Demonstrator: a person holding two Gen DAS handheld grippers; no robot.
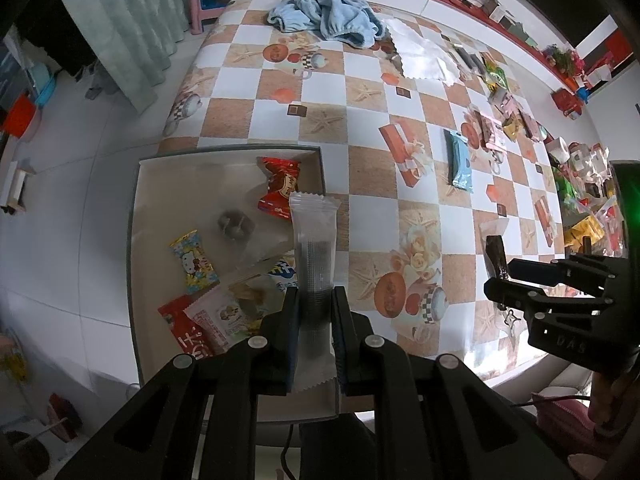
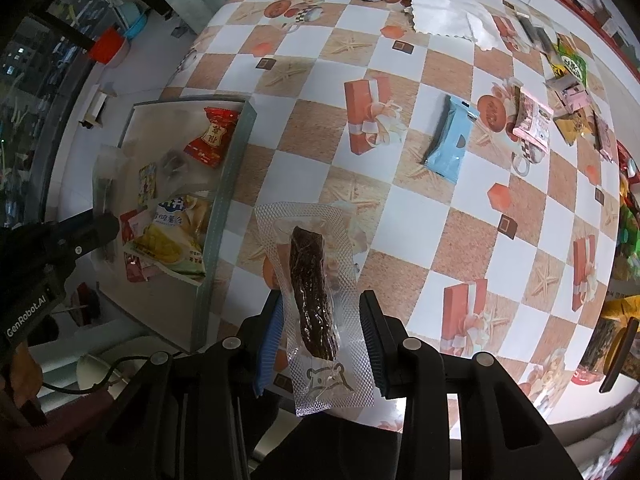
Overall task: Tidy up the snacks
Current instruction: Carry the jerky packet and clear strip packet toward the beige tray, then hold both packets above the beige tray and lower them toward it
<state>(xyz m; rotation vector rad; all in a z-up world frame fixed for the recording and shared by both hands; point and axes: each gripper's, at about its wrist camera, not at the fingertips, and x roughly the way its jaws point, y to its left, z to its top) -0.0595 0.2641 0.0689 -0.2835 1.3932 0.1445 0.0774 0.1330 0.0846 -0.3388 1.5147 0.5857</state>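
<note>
My left gripper [image 1: 316, 300] is shut on a clear packet of dark round biscuits [image 1: 314, 240], held upright over the near right wall of an open grey box [image 1: 224, 152]. The box holds several snacks, among them a red candy [image 1: 280, 188] and a yellow cartoon packet [image 1: 194, 260]. My right gripper [image 2: 320, 308] is shut on a clear vacuum packet with a dark brown stick [image 2: 310, 280], held above the checked tablecloth to the right of the box [image 2: 228, 184]. Each view shows the other gripper: the right gripper [image 1: 502, 280] at the right edge, the left gripper [image 2: 100, 228] over the box.
On the cloth lie a light blue packet [image 2: 450, 148] and a pink packet [image 2: 532, 120]. A heap of mixed snacks [image 1: 580, 184] lines the table's right side. A blue towel [image 1: 324, 12] and a white sheet [image 1: 424, 52] lie at the far end. The floor drops off left of the box.
</note>
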